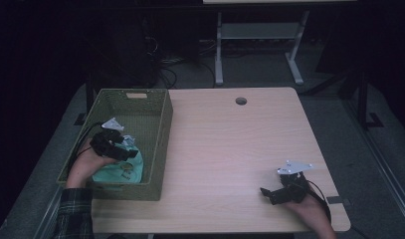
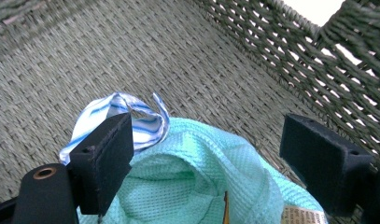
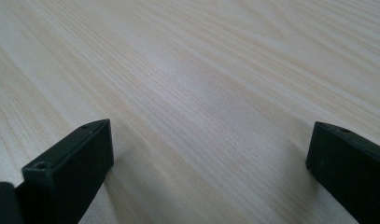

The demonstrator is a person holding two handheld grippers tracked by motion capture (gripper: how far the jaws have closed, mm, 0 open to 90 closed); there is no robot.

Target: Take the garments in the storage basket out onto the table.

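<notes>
At the lower right of the high view, the right gripper [image 1: 274,193] is resting on the wooden table [image 1: 230,149], its jaws spread wide with bare wood between them. At the lower left, the left gripper [image 1: 121,149] is hanging inside the green woven basket [image 1: 162,134], its jaws released and wide apart over a mint-green cloth [image 2: 197,182] that is lying on the basket floor. A blue-and-white striped cloth [image 2: 143,119] is peeking out just behind the mint one, touching it. Farther up, a round hole [image 1: 241,101] is sitting near the table's far edge.
</notes>
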